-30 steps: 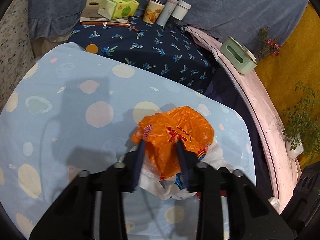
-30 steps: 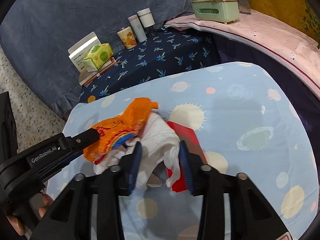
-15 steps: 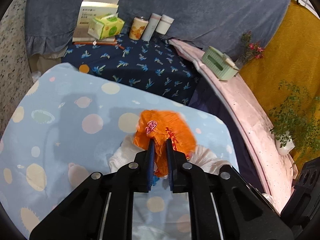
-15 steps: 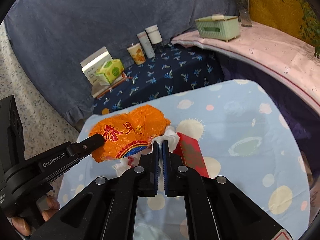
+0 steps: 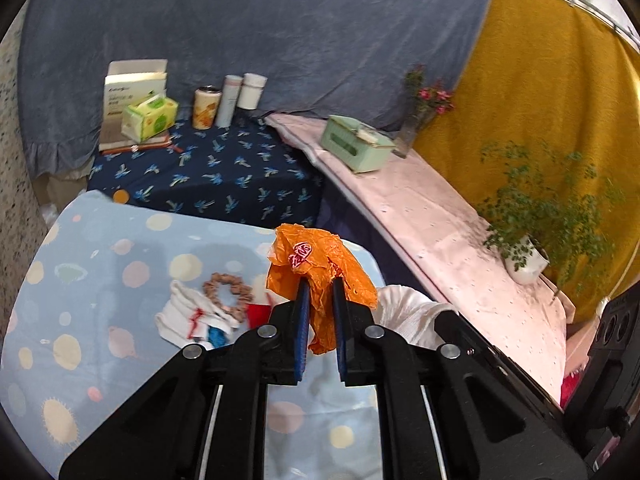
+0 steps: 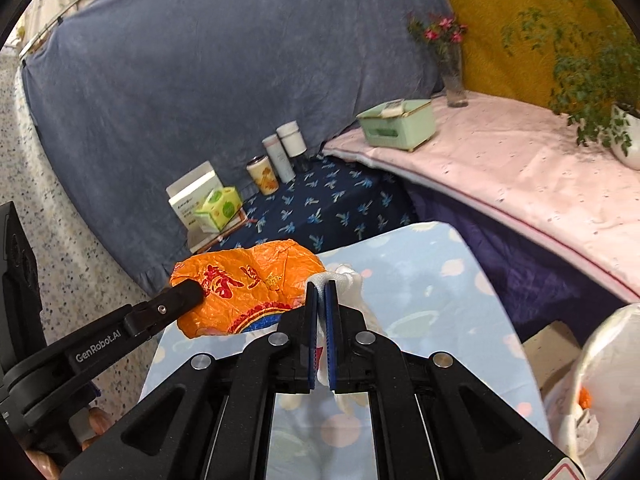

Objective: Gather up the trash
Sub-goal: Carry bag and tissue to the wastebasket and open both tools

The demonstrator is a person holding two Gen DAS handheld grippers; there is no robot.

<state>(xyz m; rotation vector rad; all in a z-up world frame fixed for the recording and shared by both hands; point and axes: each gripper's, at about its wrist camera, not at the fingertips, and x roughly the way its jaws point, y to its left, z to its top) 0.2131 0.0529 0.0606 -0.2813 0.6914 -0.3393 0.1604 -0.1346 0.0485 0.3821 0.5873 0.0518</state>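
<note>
The left tongs [image 5: 319,292] pinch the orange bag [image 5: 320,268], the right tongs [image 6: 321,294] pinch white wrapping [image 6: 346,280], while scraps [image 5: 196,316] remain on the desk [image 5: 100,280].

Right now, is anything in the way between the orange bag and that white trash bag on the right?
Nothing visible. The orange bag hangs in the left gripper, lifted off the table. The white bag sits low at right past the table's edge; the right gripper, pinching white plastic, is alongside.
</note>
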